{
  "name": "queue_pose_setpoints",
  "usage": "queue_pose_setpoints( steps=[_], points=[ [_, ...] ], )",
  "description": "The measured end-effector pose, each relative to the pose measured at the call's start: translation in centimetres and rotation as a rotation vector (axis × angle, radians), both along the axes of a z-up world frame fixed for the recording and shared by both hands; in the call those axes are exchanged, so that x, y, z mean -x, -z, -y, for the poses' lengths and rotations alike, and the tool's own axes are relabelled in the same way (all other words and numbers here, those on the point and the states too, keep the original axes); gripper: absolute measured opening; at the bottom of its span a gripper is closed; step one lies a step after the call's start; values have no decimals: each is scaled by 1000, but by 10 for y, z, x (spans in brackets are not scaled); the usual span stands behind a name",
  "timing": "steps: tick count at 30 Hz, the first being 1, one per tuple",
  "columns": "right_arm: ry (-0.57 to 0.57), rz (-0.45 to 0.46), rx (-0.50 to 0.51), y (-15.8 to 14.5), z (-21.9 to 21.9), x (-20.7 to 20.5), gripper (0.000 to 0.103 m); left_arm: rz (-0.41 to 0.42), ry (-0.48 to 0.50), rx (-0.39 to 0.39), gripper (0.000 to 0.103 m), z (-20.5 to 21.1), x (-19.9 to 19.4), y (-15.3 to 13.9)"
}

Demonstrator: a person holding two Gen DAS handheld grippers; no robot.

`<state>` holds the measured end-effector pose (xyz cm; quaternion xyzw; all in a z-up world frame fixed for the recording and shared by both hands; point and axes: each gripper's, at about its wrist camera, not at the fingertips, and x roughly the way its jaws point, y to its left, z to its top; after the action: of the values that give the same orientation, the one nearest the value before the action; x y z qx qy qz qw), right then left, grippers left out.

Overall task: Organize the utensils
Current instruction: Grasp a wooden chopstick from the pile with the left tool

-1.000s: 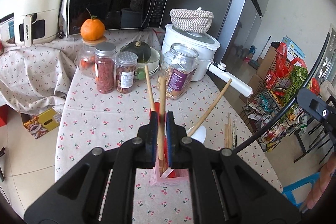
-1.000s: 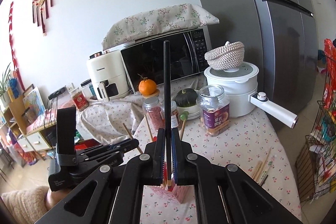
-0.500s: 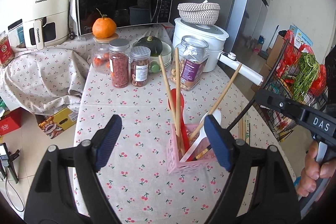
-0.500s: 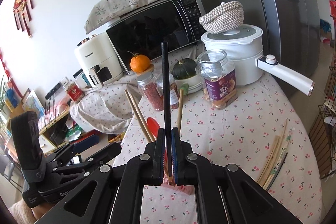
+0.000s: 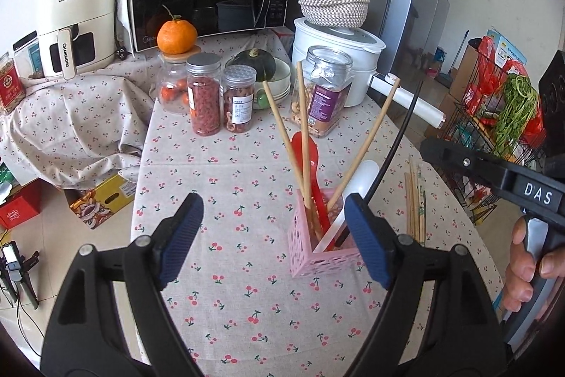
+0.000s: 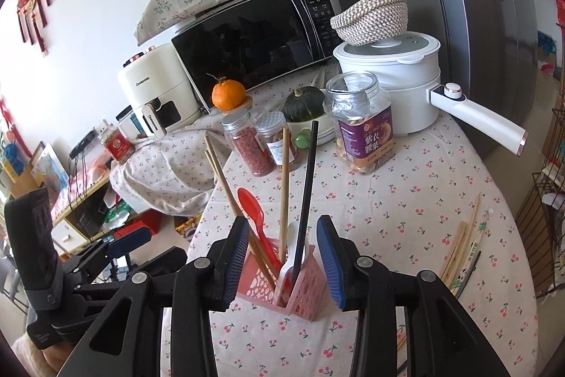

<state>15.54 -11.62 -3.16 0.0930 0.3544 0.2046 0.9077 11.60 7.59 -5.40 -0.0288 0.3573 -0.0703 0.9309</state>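
— Why is everything standing up in that pink basket?

— It's the holder for the utensils, I'd say. The red spoon, the white spoon, the wooden chopsticks and the black chopstick all lean in it, handles fanning out. It sits on the cherry-print surface, in front of the jars.

— And the loose ones?

— A small bundle of chopsticks lies flat on the cloth, off to the right of the basket, well apart from it. Those look like what's left to gather.

— Is either hand holding anything?

— No. The right hand-held gripper hovers over the basket with its blue pads spread to either side of the black chopstick, touching nothing that I can see. The left hand-held gripper is spread wide too, empty, tilted down toward the surface just left of the basket.
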Motion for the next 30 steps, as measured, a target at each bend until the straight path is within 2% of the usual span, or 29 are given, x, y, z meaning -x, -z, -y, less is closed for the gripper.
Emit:
queue_pose_setpoints(
  steps=[8, 14, 16, 22, 24, 30],
  points=[
    [18, 75, 92, -14, 6, 14, 58, 4, 36, -9, 83, 13, 8, -4],
    [53, 95, 144, -14, 26, 22, 73, 8, 69, -26, 84, 27, 13, -5],
    [83, 103, 172, -13, 36, 24, 83, 7, 81, -27, 85, 34, 15, -6],
    [216, 105, 293, -6, 76, 27, 99, -16, 143, -39, 87, 63, 23, -7],
    [263, 99, 332, -2, 90, 26, 103, -22, 159, -48, 89, 75, 26, -7],
    [349, 33, 407, 14, 131, 15, 103, -49, 190, -117, 92, 125, 25, 4]
  ],
)
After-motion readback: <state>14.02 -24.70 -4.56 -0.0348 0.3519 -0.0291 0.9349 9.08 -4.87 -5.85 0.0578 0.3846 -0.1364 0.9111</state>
